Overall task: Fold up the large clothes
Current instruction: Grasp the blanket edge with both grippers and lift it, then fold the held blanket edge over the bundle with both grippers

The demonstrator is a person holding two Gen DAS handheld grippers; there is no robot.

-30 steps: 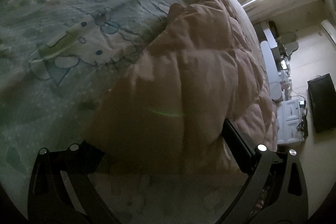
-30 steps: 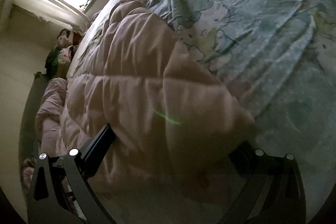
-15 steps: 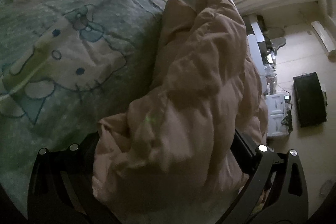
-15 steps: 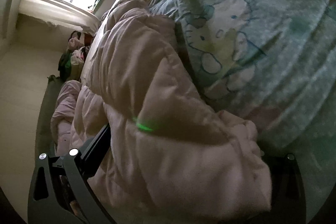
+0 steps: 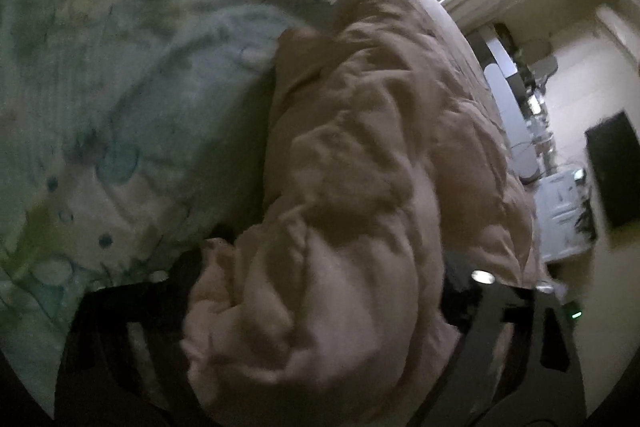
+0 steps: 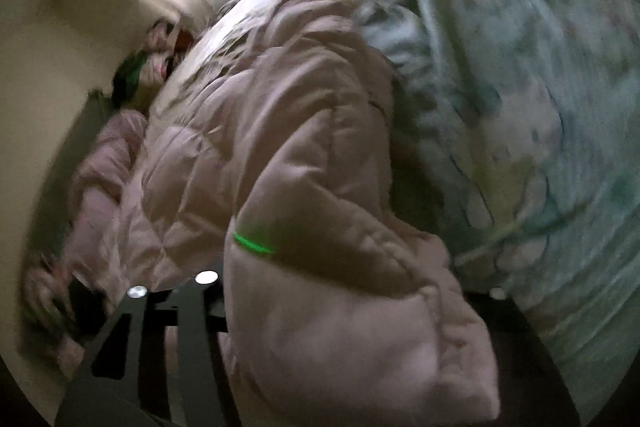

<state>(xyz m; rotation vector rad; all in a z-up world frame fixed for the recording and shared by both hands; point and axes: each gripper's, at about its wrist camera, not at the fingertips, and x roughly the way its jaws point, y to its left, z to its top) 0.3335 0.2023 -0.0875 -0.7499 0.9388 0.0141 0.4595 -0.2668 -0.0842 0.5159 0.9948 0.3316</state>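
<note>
Pink quilted puffy coat (image 5: 360, 187) bunched between fingers of my left gripper (image 5: 320, 291) — jaws just been closing, pads pressing into padding on both sides. My right gripper (image 6: 352, 311) same story: jaws just been closing, narrower, clamped on thick fold of coat (image 6: 304, 155). Rest of coat stretches ahead of both claws along edge of bed; mint cartoon-print bedsheet (image 5: 120, 107) lies beside it. Frames blurred.

Open sheet (image 5: 120, 99) is left beside the coat (image 5: 360, 187); the bed's floor side is crowded by clutter (image 5: 560, 203).
</note>
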